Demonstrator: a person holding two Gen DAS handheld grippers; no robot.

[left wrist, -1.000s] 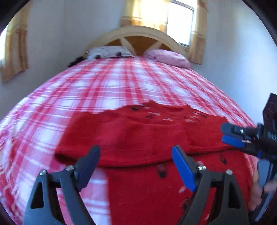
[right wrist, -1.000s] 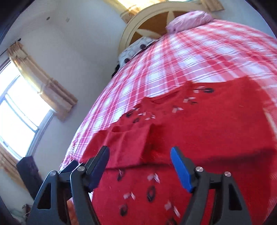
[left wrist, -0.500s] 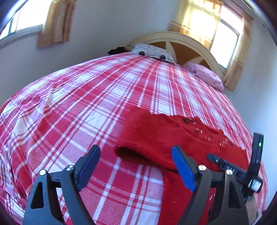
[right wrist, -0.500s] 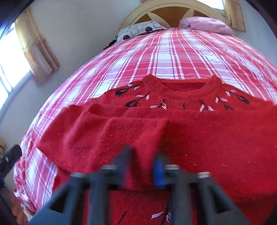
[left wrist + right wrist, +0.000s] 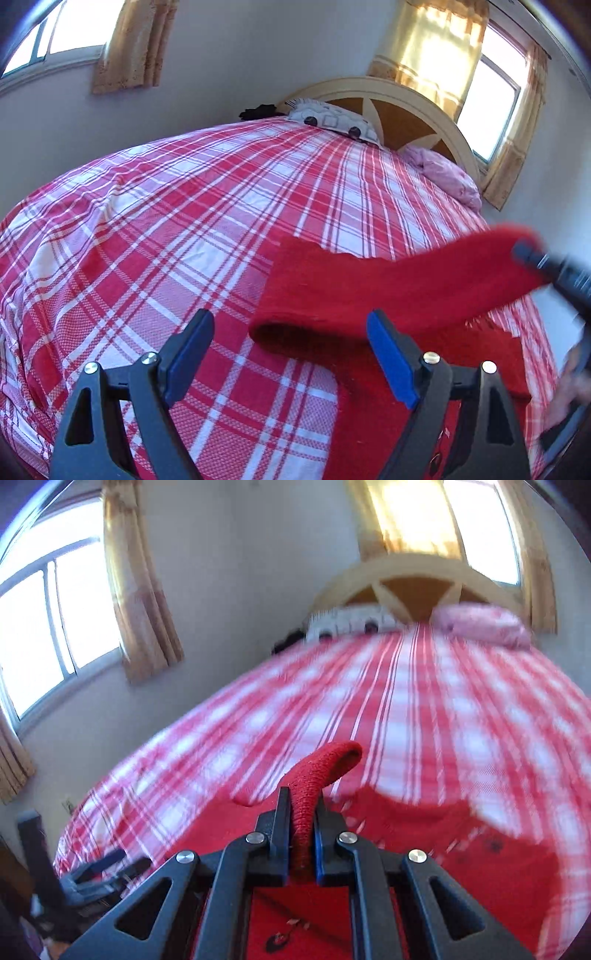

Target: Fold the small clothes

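Note:
A red knit sweater [image 5: 373, 417] lies on the red and white plaid bed [image 5: 184, 229]. My right gripper [image 5: 301, 834] is shut on the sweater's sleeve cuff [image 5: 317, 775] and holds it up off the bed. In the left wrist view the lifted sleeve [image 5: 388, 288] stretches from its fold at the left to the right gripper [image 5: 554, 269] at the right edge. My left gripper [image 5: 288, 354] is open and empty, low over the bed at the sleeve's folded end. The sweater body also shows in the right wrist view [image 5: 480, 878].
A cream and wood headboard [image 5: 402, 110] stands at the far end with a patterned pillow [image 5: 332, 118] and a pink pillow [image 5: 443, 173]. Curtained windows [image 5: 55, 638] are on the left and far walls. Dark objects [image 5: 40, 867] stand beside the bed's left edge.
My right gripper has closed on the sleeve cuff and lifted it up and to the right. My left gripper stayed open and shifted left over the bed.

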